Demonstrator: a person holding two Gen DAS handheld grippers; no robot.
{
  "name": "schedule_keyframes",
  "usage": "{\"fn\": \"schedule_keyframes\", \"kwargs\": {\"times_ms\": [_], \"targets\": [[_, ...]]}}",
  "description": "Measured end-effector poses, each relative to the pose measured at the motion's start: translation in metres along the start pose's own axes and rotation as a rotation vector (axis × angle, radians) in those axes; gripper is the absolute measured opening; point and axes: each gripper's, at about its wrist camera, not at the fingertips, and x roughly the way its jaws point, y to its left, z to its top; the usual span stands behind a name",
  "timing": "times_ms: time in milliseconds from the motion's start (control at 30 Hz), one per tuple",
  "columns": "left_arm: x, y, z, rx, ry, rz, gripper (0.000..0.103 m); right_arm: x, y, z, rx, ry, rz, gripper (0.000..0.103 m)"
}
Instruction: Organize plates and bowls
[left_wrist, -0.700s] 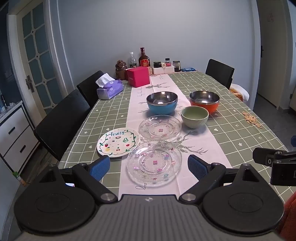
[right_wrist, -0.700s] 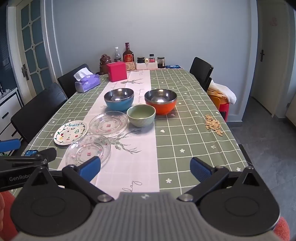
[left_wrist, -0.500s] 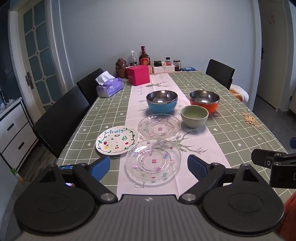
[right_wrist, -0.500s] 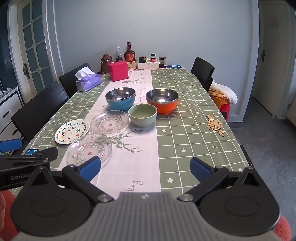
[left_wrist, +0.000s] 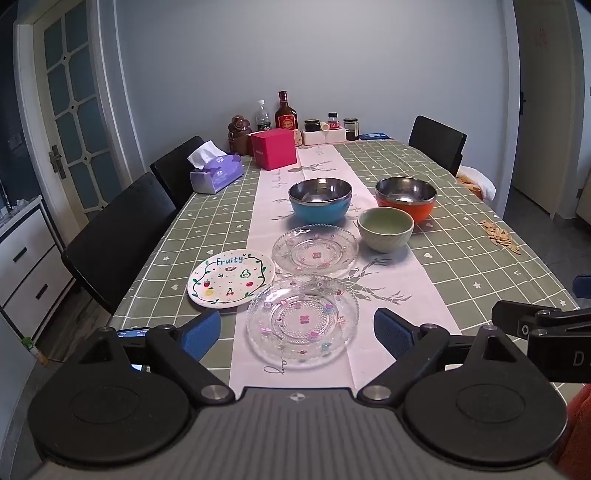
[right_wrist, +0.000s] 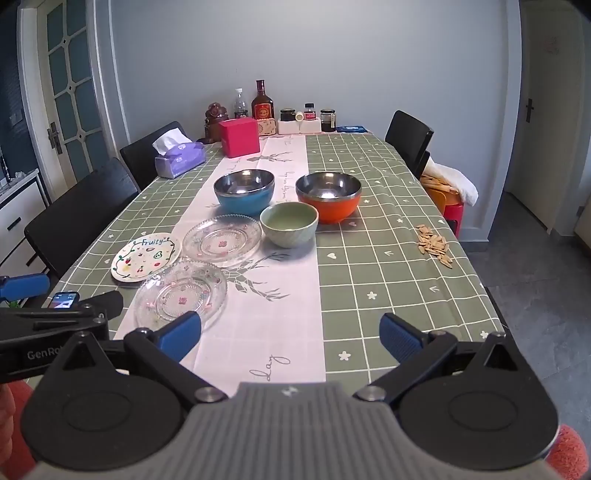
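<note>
**Two grippers wide, nothing held, dishes all on the worktop**

Three plates and three bowls, all in the middle of the frame on my left wrist view.

- Left gripper: jaws wide, nothing between the pads. Lower centre of frame, angled down at the near glass plate, which shows between the two blue pads but isn't touched.
- Right gripper: jaws wide too, nothing held. Lower centre of its own view, over the pink runner. Its left pad overlaps the near glass plate's edge in the picture; I can't tell contact from that, looks apart.
- Far glass plate sits just behind the near one, rims close or slightly overlapping.
- Fruity plate, white with fruit drawings, left of both glass plates, its right rim tucked against the near glass plate.
- Green bowl right of the far glass plate, upright.
- Blue bowl behind the far glass plate, steel inside, upright.
- Orange bowl right of the blue one, just behind the green bowl, upright.

Other stuff on the worktop, green check cloth: tissue box and pink box toward upper centre, bottles and jars at the far end, a pile of seeds at the right edge. Phone at lower left of the right wrist view, screen lit.
</note>
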Motion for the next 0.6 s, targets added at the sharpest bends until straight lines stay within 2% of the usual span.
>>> {"fn": "schedule_keyframes", "kwargs": {"times_ms": [600], "targets": [[0.0025,-0.0028,-0.0017,0.009,-0.005,0.006,0.103,0.0003,0.0002,0.0016,-0.002,0.003,0.003,0.101]]}}
